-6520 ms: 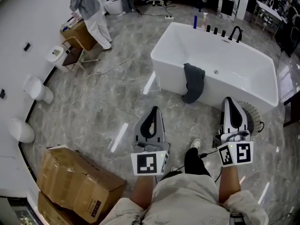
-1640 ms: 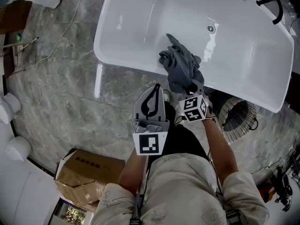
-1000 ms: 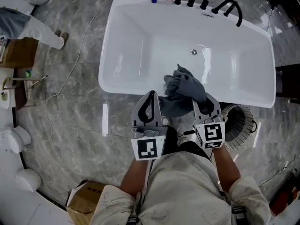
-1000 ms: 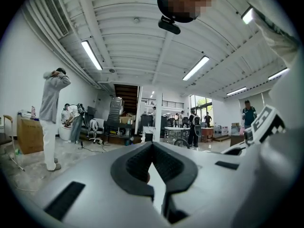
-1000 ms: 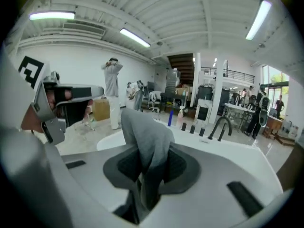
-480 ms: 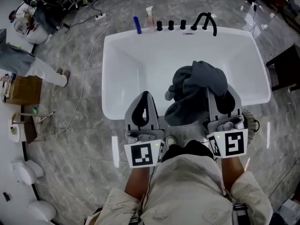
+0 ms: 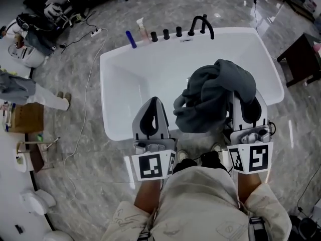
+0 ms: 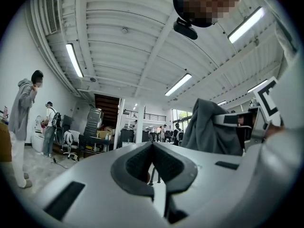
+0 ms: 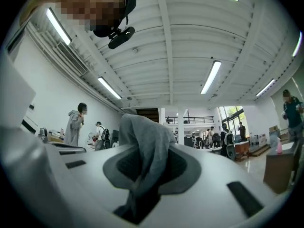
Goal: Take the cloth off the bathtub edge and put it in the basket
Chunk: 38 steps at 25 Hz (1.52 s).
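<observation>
Room: grey marble floor [image 7: 85,149] with a white bathtub [image 7: 150,64] standing on it, seen from steeply above.
Tub far edge: black tap [image 7: 200,24], a row of black knobs [image 7: 166,34] and a blue bottle [image 7: 131,39] to their left.
Left of scene: cardboard box [image 7: 27,117], a standing person in white trousers [image 7: 45,100] and a loose cable [image 7: 85,99] trailing over the floor.
Right of scene: dark table [image 7: 301,54] at the far right edge.
Cloth: grey cloth [image 7: 215,94], bunched and off the tub edge, held up in the air over the near right part of the tub. It drapes over the front of the right gripper and hangs to that gripper's left.
Right gripper [image 7: 245,104]: its jaws are clamped on a fold of the cloth, which rises between the pads and flops over them in the right gripper view.
Left gripper [image 7: 153,103]: held over the near edge of the tub, well left of the cloth and not touching it. Its jaws meet at the tips and nothing sits between them.
Left gripper view: white ribbed ceiling with strip lights [image 8: 73,61] overhead, the cloth hanging at the right.
Wearer: beige trousers [image 7: 200,200] at the near edge, both forearms reaching forward.
</observation>
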Each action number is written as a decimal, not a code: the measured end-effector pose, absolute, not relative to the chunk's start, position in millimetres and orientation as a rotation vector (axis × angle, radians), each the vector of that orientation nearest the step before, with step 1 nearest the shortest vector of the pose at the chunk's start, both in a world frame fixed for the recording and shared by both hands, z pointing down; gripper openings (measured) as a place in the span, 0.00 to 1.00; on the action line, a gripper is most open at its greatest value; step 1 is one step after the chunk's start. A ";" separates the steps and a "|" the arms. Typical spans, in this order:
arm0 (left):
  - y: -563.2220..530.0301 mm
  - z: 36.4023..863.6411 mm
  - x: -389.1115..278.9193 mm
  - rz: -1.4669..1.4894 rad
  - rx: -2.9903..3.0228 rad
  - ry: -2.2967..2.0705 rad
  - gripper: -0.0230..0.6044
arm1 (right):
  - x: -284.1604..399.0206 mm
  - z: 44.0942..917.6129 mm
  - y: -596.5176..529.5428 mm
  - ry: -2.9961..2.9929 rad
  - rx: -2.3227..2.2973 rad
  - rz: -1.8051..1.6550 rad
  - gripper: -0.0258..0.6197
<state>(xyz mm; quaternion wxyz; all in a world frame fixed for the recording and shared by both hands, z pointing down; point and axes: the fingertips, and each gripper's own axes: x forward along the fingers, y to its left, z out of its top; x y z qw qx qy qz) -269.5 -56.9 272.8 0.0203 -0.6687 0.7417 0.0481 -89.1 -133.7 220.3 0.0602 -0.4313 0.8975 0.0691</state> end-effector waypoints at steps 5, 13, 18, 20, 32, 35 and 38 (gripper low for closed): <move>-77.6 268.5 -236.6 0.145 -2.150 2.219 0.03 | -46.8 222.3 -141.2 2.665 -1.422 0.203 0.14; -120.0 267.1 -122.4 0.147 -2.309 2.069 0.03 | 87.7 219.9 -156.5 2.539 -1.660 0.225 0.14; -142.2 266.9 -57.7 0.153 -2.418 1.941 0.03 | 161.7 222.0 -153.1 2.440 -1.829 0.244 0.14; -148.5 267.0 -24.7 0.154 -2.466 1.885 0.03 | 199.9 221.5 -149.3 2.387 -1.901 0.244 0.14; -178.9 276.5 132.4 0.140 -2.710 1.562 0.03 | 361.2 228.3 -117.3 2.103 -2.251 0.254 0.14; -182.6 276.4 178.8 0.125 -2.761 1.496 0.03 | 409.7 225.9 -107.9 2.023 -2.324 0.246 0.14; -189.2 282.3 201.9 0.118 -2.797 1.441 0.03 | 433.7 225.3 -103.3 1.956 -2.389 0.252 0.14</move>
